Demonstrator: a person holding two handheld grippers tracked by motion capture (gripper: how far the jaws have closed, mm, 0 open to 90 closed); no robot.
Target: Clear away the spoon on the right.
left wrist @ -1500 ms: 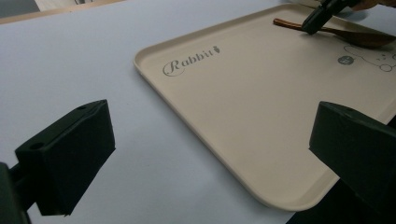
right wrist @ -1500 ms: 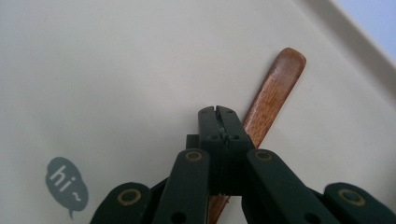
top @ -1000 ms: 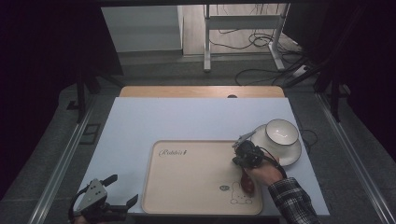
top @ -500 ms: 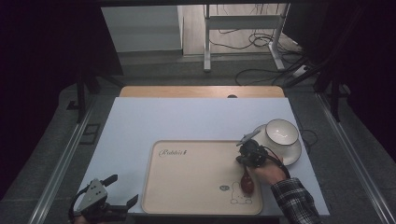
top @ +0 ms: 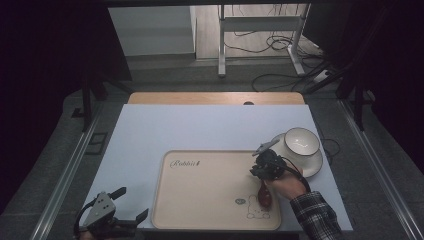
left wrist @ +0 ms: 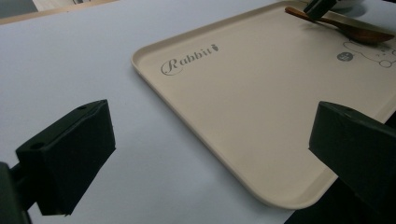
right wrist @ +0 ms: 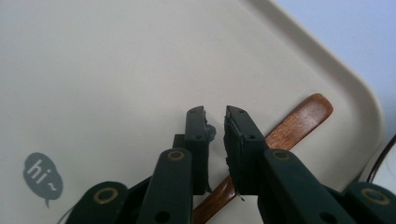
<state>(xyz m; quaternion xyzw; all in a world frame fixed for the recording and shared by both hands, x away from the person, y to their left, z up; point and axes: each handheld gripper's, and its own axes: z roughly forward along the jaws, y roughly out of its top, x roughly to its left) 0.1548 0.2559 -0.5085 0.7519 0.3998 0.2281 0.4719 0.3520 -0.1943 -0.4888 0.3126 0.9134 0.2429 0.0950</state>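
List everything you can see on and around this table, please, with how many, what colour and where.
Table: one, pale blue-white top, centre of the high view.
Tray: one, beige, printed "Rabbit", on the table's near half.
Wooden spoon: one, brown, lying on the tray near its right edge.
Bowl: one, white, on the saucer.
Saucer: one, white, right of the tray.
Cables: several, dark, on the floor beyond the table.
Left gripper: one, black, jaws wide open, at the table's near left corner.
Right gripper: one, black, jaws just opening, a narrow gap over the spoon.

Plaid sleeve (top: 316,216); black claw (right wrist: 215,122) arms carry brass-ringed screws.
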